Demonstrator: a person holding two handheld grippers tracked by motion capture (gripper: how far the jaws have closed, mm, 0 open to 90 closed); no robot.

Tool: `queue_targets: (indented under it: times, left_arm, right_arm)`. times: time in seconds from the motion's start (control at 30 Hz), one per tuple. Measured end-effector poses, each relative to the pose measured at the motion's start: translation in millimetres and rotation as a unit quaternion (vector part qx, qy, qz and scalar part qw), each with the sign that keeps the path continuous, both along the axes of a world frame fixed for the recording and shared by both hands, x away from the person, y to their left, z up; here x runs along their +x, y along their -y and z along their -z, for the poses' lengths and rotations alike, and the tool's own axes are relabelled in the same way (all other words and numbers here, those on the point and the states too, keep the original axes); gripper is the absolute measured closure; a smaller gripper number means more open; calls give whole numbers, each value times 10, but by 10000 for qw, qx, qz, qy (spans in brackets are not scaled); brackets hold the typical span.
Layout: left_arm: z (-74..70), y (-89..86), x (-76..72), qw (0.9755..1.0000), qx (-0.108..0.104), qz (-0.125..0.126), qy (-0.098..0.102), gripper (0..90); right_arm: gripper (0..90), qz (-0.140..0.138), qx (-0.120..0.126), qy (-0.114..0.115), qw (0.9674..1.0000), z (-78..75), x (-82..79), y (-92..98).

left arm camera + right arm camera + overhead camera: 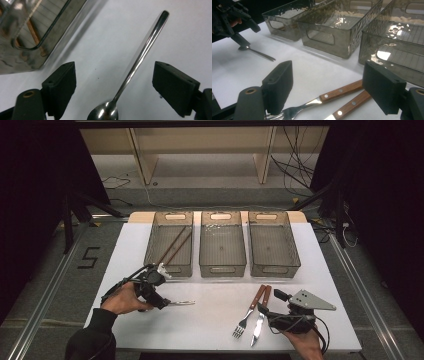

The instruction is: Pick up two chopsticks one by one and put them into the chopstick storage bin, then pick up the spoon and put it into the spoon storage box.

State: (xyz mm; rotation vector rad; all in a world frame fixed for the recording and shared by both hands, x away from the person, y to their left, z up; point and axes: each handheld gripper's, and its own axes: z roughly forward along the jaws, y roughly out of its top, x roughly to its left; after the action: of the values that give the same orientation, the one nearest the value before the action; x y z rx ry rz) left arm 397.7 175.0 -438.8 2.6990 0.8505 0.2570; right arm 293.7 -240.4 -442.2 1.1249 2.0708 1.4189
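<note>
Sorting cutlery: three bins are sitting in a row across the desk point(220, 320), apparently one per type.
Left bin point(169, 245): already holding chopsticks point(174, 245).
Left claw point(167, 304): hanging wide open over the spoon point(140, 60) lying flat on the desk, jaws straddling its handle, likely lining up a grasp.
Fork point(248, 312), knife point(261, 315): waiting side by side, handles toward the bins.
Right claw point(327, 92): gaping open just above them, holding nothing.
Hidden: spoon bowl is getting cut off at the left gripper view's bottom edge.
</note>
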Motion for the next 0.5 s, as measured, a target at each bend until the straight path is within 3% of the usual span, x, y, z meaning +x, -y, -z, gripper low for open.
queue_targets:
  times: [0.2, 0.5]
  left_arm:
    - [89, -7, 13, 9998, 145, 30, -92, 208]
    - [110, -7, 44, 9993, 320, 116, -149, 275]
  right_arm:
    - [255, -7, -19, 1, 10000, 1, -2, -7]
    - [255, -13, -15, -21, 10000, 10, 5, 10]
